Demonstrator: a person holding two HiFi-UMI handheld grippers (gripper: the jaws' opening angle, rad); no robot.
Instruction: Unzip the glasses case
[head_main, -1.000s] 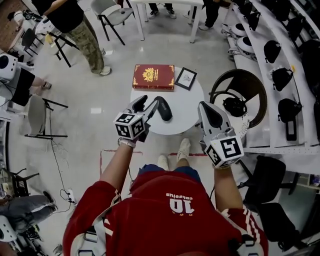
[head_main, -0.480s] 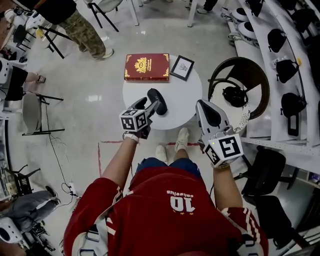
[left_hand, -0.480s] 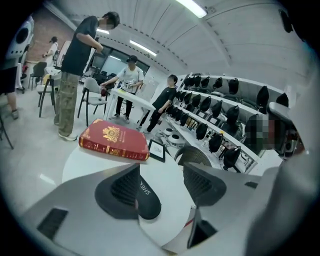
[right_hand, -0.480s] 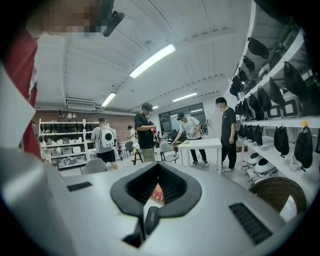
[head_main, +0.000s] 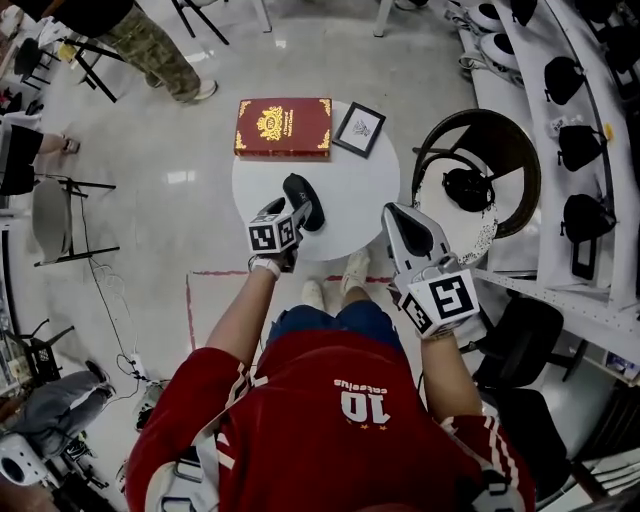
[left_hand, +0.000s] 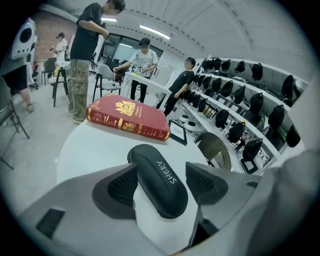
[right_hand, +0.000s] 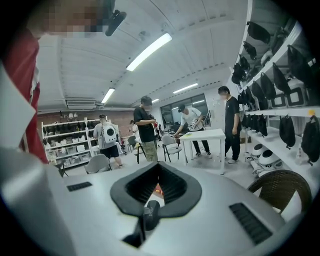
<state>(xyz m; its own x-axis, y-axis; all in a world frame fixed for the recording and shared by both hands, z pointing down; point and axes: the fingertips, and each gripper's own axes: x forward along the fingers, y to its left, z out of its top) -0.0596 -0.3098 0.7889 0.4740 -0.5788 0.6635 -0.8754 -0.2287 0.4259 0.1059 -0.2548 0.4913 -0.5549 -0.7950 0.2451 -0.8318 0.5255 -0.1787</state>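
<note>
A black oblong glasses case with white lettering lies on the round white table. My left gripper has come down over the case's near end. In the left gripper view the case lies lengthwise between the two jaws of that gripper. The jaws are opening, and the right pad stands clear of the case. My right gripper hangs above the table's near right edge, its jaws together and nothing in them. Through the slit of the right gripper a dark bit of the case shows.
A red book and a small black picture frame lie at the table's far side. A wicker chair holding a black headset stands to the right. Shelves of black gear line the right wall; people and chairs stand beyond.
My left gripper has dropped from above the table onto the case, and its jaws now straddle the near end. The right gripper has sunk a little toward the table's edge.
</note>
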